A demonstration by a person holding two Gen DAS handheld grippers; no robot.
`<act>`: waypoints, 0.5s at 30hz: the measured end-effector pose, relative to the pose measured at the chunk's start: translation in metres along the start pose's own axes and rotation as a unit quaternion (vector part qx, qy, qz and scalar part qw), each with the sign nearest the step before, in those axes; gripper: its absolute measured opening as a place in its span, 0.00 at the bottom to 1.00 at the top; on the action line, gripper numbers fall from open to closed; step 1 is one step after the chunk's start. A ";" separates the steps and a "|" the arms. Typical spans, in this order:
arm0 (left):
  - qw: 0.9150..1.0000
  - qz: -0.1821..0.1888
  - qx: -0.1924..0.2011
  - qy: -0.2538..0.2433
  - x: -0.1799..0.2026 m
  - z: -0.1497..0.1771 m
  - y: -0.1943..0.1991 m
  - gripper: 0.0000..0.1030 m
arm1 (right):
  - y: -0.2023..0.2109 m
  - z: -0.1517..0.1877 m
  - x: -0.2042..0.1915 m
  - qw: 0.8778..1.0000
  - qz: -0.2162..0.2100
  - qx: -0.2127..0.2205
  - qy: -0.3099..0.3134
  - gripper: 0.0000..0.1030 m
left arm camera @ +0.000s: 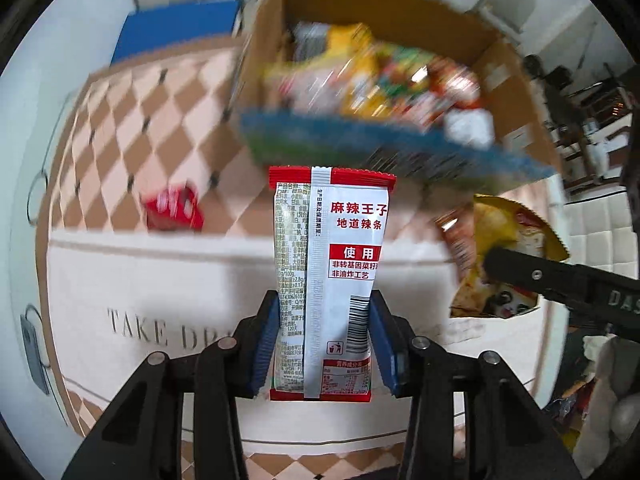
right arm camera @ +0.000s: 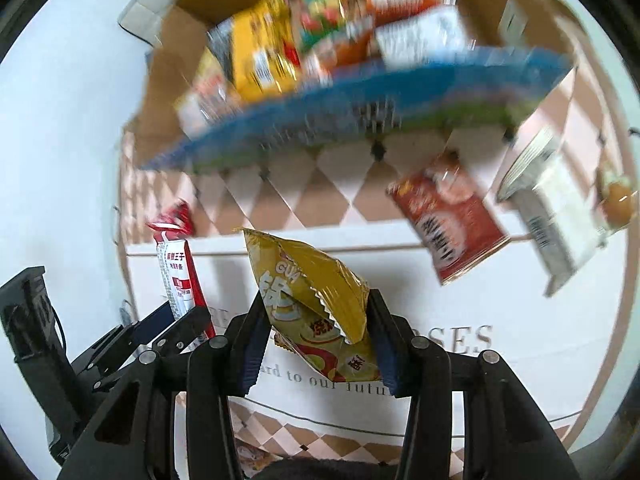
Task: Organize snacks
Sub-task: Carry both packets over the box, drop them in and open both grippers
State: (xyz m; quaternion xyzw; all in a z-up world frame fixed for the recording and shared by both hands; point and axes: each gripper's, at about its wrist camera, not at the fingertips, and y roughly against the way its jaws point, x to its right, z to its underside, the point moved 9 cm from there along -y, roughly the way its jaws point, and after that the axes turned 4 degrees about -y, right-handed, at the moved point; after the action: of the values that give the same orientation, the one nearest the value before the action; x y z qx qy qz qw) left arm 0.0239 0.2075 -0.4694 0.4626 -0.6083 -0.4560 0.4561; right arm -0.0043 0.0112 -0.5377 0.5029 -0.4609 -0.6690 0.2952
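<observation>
The left gripper point(left arm camera: 324, 344) has its jaws clamped on a red-and-white spicy-strip packet point(left arm camera: 330, 264), the right gripper point(right arm camera: 318, 344) on a yellow chip bag point(right arm camera: 316, 300); both hang before the snack-filled cardboard box point(left arm camera: 400, 16), bare checkered worktop point(left arm camera: 160, 120) between.

spicy strip pack point(left arm camera: 326, 280): red-and-white, upright, back seam facing out, clamped in left gripper point(left arm camera: 324, 344), in front of box point(left arm camera: 400, 16). chip bag point(right arm camera: 316, 304): yellow, crumpled, tilted, clamped in right gripper point(right arm camera: 320, 344). box: cardboard, open, heaped with blurred packs. red bag point(right arm camera: 448, 216) and white pack point(right arm camera: 556, 216): flat, right of box. small red pack point(left arm camera: 174, 208): left of box.
</observation>
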 end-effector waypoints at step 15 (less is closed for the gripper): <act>0.998 0.043 -0.009 -0.045 0.077 -0.206 -0.017 0.39 | 0.102 -0.154 0.018 0.992 0.053 0.114 -0.015 0.48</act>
State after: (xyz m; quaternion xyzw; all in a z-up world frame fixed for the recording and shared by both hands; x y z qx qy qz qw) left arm 0.2156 0.1023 -0.4411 0.4112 -0.6430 -0.4620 0.4517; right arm 0.1284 -0.0939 -0.4626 0.4981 -0.5645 -0.6028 0.2643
